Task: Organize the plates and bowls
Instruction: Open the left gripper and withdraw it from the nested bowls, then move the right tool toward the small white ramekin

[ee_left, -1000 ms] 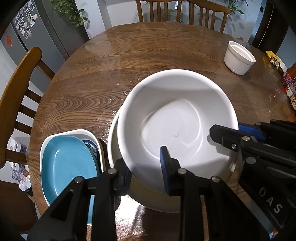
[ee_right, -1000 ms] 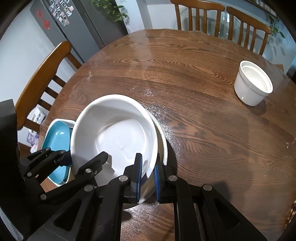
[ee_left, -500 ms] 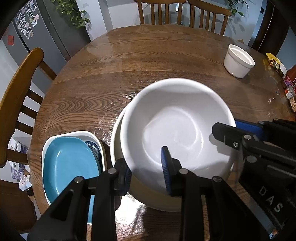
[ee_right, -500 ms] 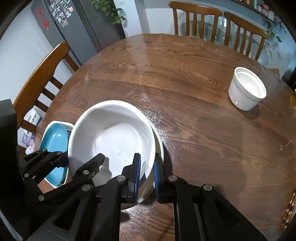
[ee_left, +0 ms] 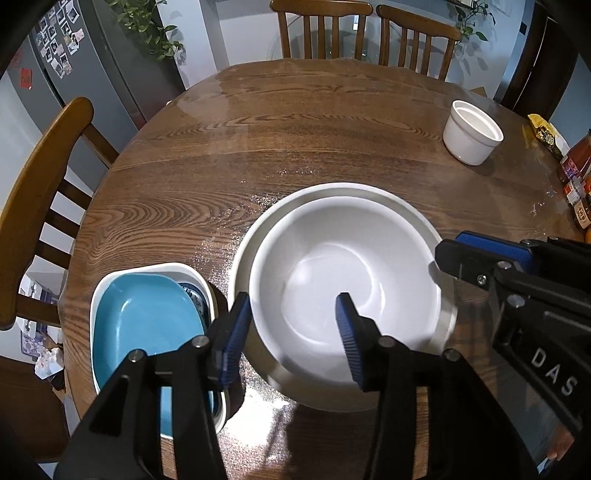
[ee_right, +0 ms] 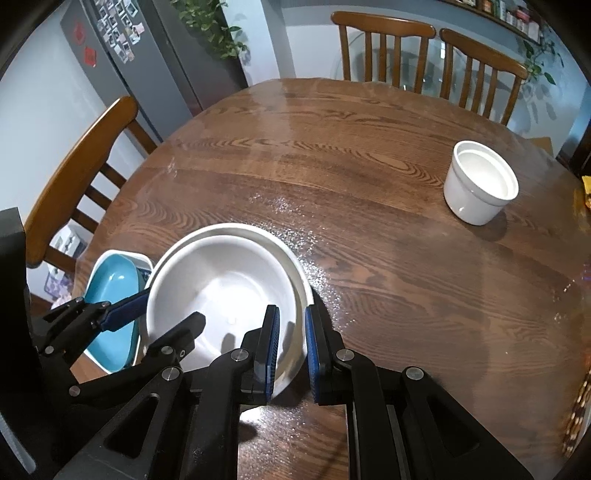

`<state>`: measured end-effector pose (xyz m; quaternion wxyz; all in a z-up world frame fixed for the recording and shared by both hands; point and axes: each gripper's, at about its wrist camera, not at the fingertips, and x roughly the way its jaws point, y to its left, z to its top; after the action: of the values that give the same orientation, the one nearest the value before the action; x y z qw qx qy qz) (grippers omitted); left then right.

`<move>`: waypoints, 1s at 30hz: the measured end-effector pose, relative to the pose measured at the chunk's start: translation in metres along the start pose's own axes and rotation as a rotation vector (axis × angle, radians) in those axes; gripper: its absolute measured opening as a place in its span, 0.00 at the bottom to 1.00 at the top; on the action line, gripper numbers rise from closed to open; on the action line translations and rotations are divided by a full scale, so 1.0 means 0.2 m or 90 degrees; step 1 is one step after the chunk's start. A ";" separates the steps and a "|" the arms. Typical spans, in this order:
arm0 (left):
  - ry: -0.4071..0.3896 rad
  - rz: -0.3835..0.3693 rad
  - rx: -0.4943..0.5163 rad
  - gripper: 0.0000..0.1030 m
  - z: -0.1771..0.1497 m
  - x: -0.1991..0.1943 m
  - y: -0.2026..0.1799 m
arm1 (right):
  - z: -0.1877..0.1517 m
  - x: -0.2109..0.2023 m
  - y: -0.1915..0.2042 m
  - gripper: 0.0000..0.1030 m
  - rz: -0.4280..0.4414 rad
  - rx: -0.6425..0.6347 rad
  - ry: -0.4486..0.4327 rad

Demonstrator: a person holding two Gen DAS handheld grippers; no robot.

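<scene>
A large white bowl (ee_left: 343,280) sits nested in a wider white bowl (ee_left: 332,189) on the round wooden table (ee_left: 295,122). My left gripper (ee_left: 293,334) is open, one finger outside the bowl's near-left rim and one inside. My right gripper (ee_right: 291,341) is open a little, its fingers either side of the nested bowls' (ee_right: 229,280) near-right rim. To the left, a blue dish (ee_left: 144,321) lies stacked in a white rectangular dish (ee_left: 99,291). A small white ramekin (ee_left: 471,133) stands at the far right, also in the right wrist view (ee_right: 478,182).
Wooden chairs stand at the table's left (ee_left: 40,177) and far side (ee_left: 321,26). Jars and packets (ee_left: 572,173) sit at the right edge. A grey fridge (ee_left: 85,62) and a plant stand beyond the table.
The large white bowl has come down from a tilted, lifted hold and now rests level inside the wider bowl. Both grippers have opened off its rim and drawn back.
</scene>
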<state>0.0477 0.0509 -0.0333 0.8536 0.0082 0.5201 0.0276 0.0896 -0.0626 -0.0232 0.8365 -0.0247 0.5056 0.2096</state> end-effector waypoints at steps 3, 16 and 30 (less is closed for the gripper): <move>-0.008 -0.001 0.000 0.56 0.00 -0.03 -0.01 | -0.01 -0.03 -0.02 0.13 0.008 0.008 -0.006; -0.058 0.002 -0.005 0.77 -0.04 -0.22 -0.04 | -0.08 -0.22 -0.12 0.16 0.038 0.052 -0.049; -0.078 -0.022 0.009 0.88 -0.13 -0.38 -0.19 | -0.28 -0.48 -0.28 0.42 0.062 0.086 -0.102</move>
<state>-0.0081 0.0083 0.0204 0.8841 0.0072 0.4671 0.0084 0.0251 -0.1583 0.0232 0.8627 0.0732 0.4510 0.2167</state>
